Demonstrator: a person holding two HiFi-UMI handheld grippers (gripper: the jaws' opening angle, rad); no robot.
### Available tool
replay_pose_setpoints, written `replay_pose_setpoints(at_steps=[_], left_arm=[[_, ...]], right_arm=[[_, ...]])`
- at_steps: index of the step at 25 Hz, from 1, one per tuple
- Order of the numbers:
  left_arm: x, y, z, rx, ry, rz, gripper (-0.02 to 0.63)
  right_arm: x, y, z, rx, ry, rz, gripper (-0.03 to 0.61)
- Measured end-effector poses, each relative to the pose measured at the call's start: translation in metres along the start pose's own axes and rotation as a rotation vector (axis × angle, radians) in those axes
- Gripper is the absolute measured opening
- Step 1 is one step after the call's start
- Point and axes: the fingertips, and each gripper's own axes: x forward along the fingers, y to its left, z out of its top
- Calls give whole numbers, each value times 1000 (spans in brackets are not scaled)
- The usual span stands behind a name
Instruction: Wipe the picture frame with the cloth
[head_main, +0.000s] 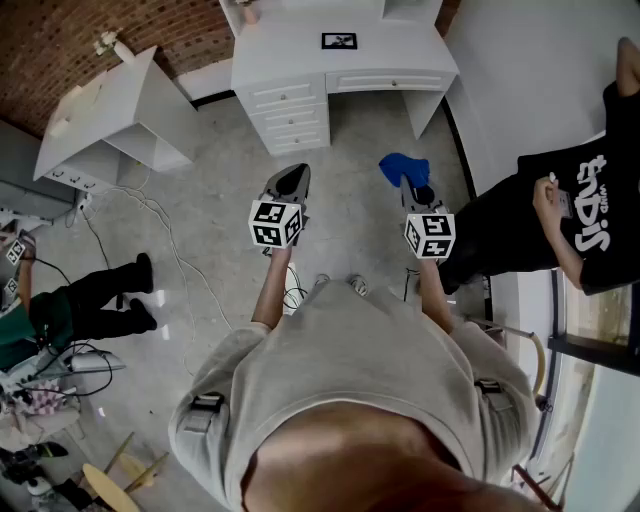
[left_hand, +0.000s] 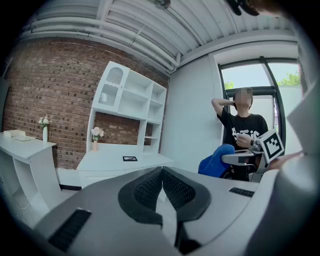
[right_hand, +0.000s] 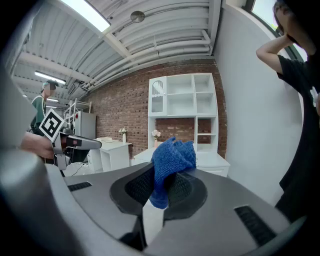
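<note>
The picture frame (head_main: 339, 41) lies flat, small and dark, on the white desk (head_main: 400, 55) by the far wall; the left gripper view has the picture frame (left_hand: 130, 158) on the desk top. I hold both grippers in the air over the floor, well short of the desk. My left gripper (head_main: 293, 174) is shut with nothing in it, its pads (left_hand: 150, 187) pressed together. My right gripper (head_main: 412, 186) is shut on a blue cloth (head_main: 403, 168), which bunches up above the jaws as the blue cloth (right_hand: 170, 160) in the right gripper view.
A white shelf unit (left_hand: 127, 107) tops the desk against the brick wall. A second white table (head_main: 105, 115) stands at the left. A person in a black T-shirt (head_main: 585, 210) is close on the right; another person (head_main: 95, 300) sits at the left among cables (head_main: 170, 250).
</note>
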Motion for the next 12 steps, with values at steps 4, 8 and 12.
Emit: replay_pose_setpoints(at_steps=[4, 8, 12], left_arm=[[1, 0, 2, -1, 0, 3, 15], [2, -1, 5, 2, -4, 7, 15], [3, -3, 6, 5, -5, 14, 15]], right_arm=[[0, -2, -1, 3, 2, -1, 55], [0, -4, -1, 2, 1, 3, 55], [-1, -7, 1, 14, -14, 8, 55]])
